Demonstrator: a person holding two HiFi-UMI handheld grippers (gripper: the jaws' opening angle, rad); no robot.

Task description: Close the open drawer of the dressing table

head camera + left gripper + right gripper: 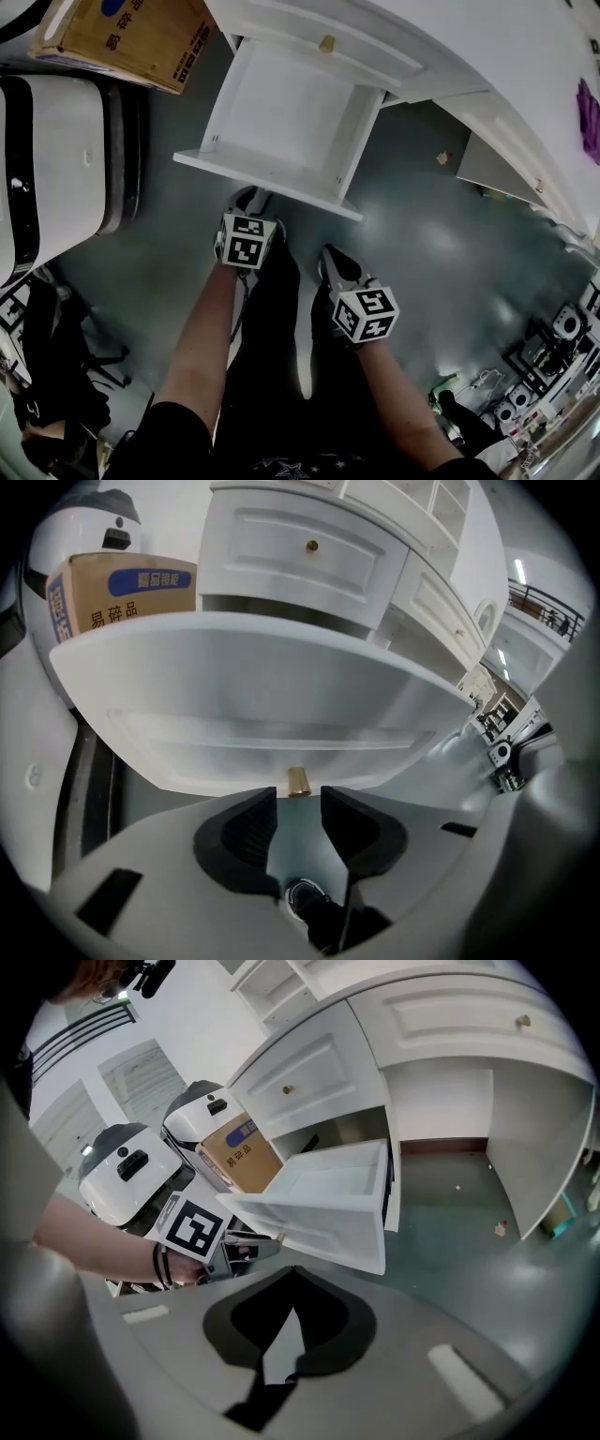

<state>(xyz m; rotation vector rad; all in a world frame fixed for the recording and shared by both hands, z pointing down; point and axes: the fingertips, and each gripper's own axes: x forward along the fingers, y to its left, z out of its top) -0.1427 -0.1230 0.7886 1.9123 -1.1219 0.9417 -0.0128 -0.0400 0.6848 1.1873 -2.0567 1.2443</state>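
We are reading the writing first. The cardboard box (127, 592) is showing a blue label with white characters too small for us to make out, and under it we are reading 易碎品 in dark print. In the head view the same box (122, 37) is also carrying a black square code and red characters that we cannot read. It is sitting at ten o'clock from the drawer (272, 176), beside a white rounded machine (56, 150) with a black band.

The drawer is standing pulled far out of the white dressing table (450, 47), its plain white inside lying bare. Its front panel (262, 696) is white with a recessed frame, and a small brass knob (298, 781) is sticking out at the panel's middle. At twelve o'clock above it, a closed drawer front is wearing a matching knob (312, 546).

We are holding the left gripper (298, 803) at six o'clock of the panel. Its black jaws are standing released and apart, gripping nothing, with the brass knob just beyond their tips. The right gripper (293, 1271) is staying clenched, its tips meeting on nothing, at four o'clock from the left gripper in the head view (330, 255) and apart from the drawer (319, 1218).
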